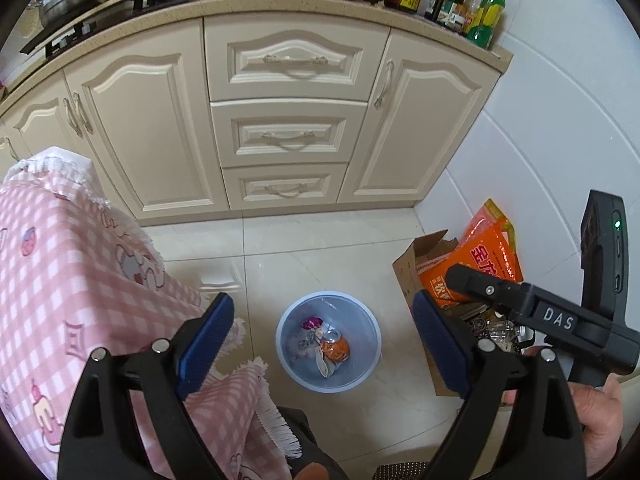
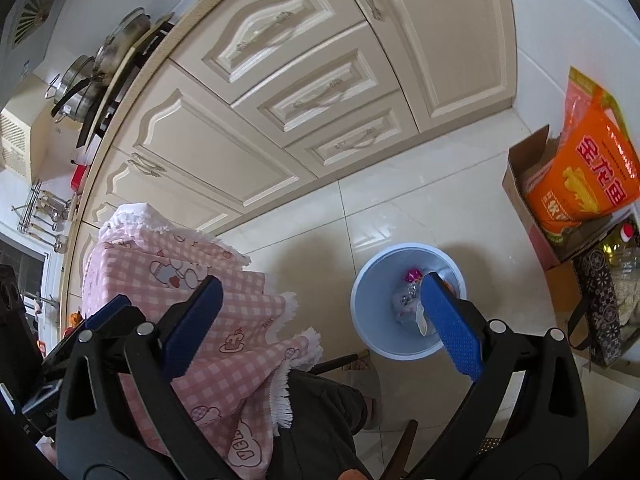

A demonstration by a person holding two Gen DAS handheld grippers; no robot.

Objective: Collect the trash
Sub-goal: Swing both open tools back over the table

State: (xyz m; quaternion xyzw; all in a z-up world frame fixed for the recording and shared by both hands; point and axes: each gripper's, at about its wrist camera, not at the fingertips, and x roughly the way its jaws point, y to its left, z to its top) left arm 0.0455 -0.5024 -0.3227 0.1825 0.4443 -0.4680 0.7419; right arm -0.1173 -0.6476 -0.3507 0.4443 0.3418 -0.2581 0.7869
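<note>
A light blue trash bin (image 1: 289,372) stands on the tiled floor. It holds an orange can (image 1: 336,349), a purple wrapper (image 1: 311,323) and crumpled clear plastic. My left gripper (image 1: 324,344) is open and empty, high above the bin. My right gripper (image 2: 320,320) is open and empty too; its right finger (image 2: 452,328) overlaps the bin (image 2: 368,292) in the right wrist view. The body of the right gripper (image 1: 560,320) shows at the right of the left wrist view.
A table with a pink checked cloth (image 1: 80,280) is at the left. A cardboard box (image 1: 412,276) with an orange bag (image 1: 488,264) stands at the right by the white wall. Cream cabinets (image 1: 288,120) are behind. A patterned bag (image 2: 600,312) sits beside the box.
</note>
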